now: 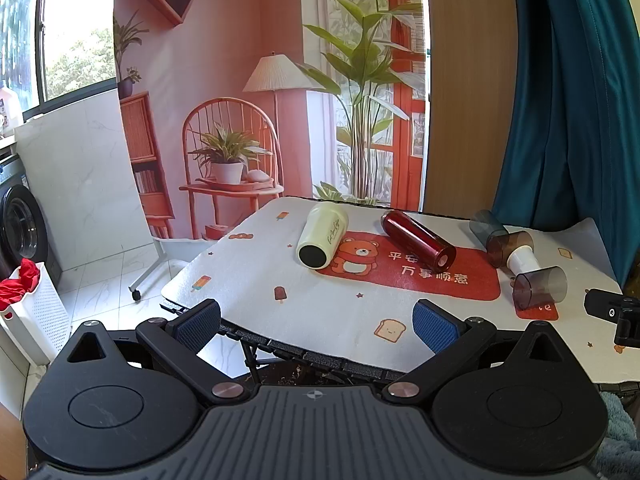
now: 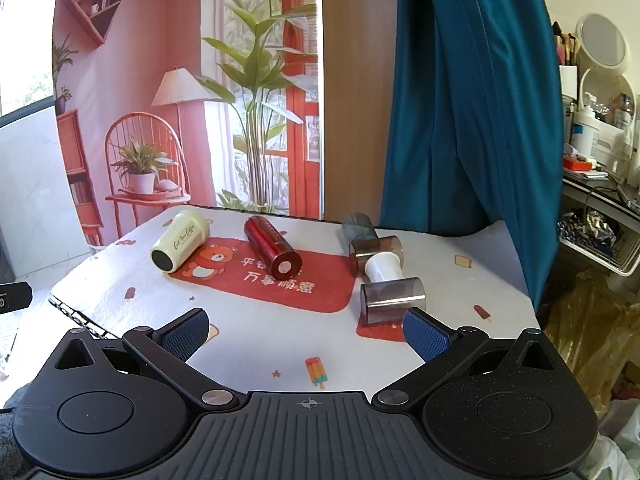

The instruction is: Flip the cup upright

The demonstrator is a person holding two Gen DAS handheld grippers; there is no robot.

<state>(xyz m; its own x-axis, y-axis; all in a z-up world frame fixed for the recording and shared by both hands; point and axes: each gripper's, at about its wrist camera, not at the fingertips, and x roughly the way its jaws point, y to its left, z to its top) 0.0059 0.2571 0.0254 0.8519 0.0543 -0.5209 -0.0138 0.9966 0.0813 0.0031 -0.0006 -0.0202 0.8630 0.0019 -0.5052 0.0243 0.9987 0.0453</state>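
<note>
Several cups lie on their sides on the table. A cream cup (image 1: 321, 237) (image 2: 180, 240) lies at the left, base toward me. A red cup (image 1: 418, 241) (image 2: 272, 250) lies beside it. A smoky cup (image 1: 540, 287) (image 2: 393, 299) lies nearest on the right, with a brown and white cup (image 1: 511, 249) (image 2: 378, 258) and a grey cup (image 1: 485, 225) (image 2: 357, 227) behind it. My left gripper (image 1: 316, 326) is open and empty at the table's near edge. My right gripper (image 2: 306, 334) is open and empty, its right finger just in front of the smoky cup.
The table carries a white printed cloth (image 1: 248, 272) (image 2: 248, 320) with a red bear mat (image 1: 412, 276) (image 2: 280, 284). A teal curtain (image 2: 472, 120) hangs behind on the right. A white laundry basket (image 1: 36, 320) stands on the floor at the left. The right gripper's tip (image 1: 612, 314) shows at the left view's edge.
</note>
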